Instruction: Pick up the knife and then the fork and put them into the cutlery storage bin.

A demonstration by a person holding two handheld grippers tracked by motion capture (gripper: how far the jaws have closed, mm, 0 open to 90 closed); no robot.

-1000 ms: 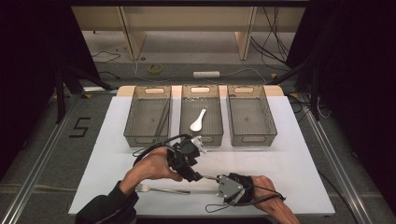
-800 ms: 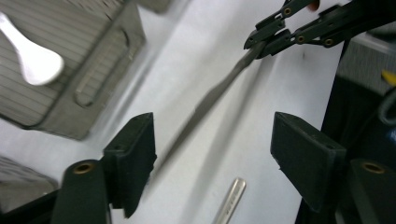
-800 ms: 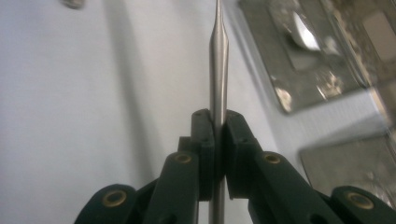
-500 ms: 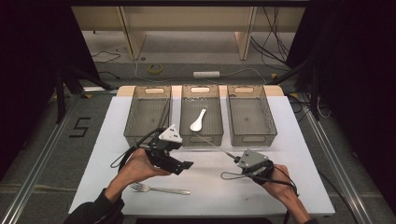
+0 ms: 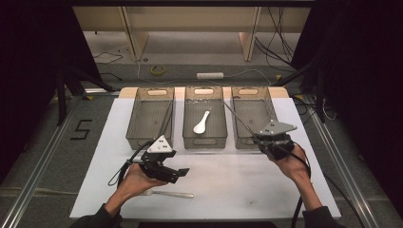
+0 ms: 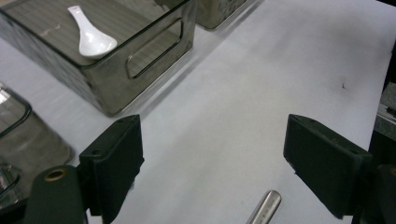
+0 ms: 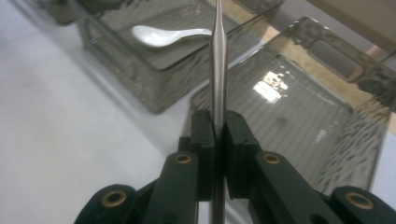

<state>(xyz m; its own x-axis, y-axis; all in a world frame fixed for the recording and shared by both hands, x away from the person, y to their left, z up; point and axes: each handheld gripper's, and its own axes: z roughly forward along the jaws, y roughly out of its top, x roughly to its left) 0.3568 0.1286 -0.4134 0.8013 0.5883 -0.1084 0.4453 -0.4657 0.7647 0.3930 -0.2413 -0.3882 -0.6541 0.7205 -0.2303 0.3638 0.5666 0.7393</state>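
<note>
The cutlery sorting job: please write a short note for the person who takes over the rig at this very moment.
Right gripper: jaws shut on a thin metal utensil, held above the near end of the right bin.
Left gripper: jaws have just been opening and stand wide, nothing between them, low over the table.
Fork: lies on the table near the left hand.
Done: white spoon lies in the middle bin.
Left bin looks empty.
Left to do: probably drop the held utensil in a bin, then pick up the fork.

Bright, even light on the white table point(image 5: 237, 175); dark surroundings at both sides; glare on the bin point(image 7: 280, 93) at right.
</note>
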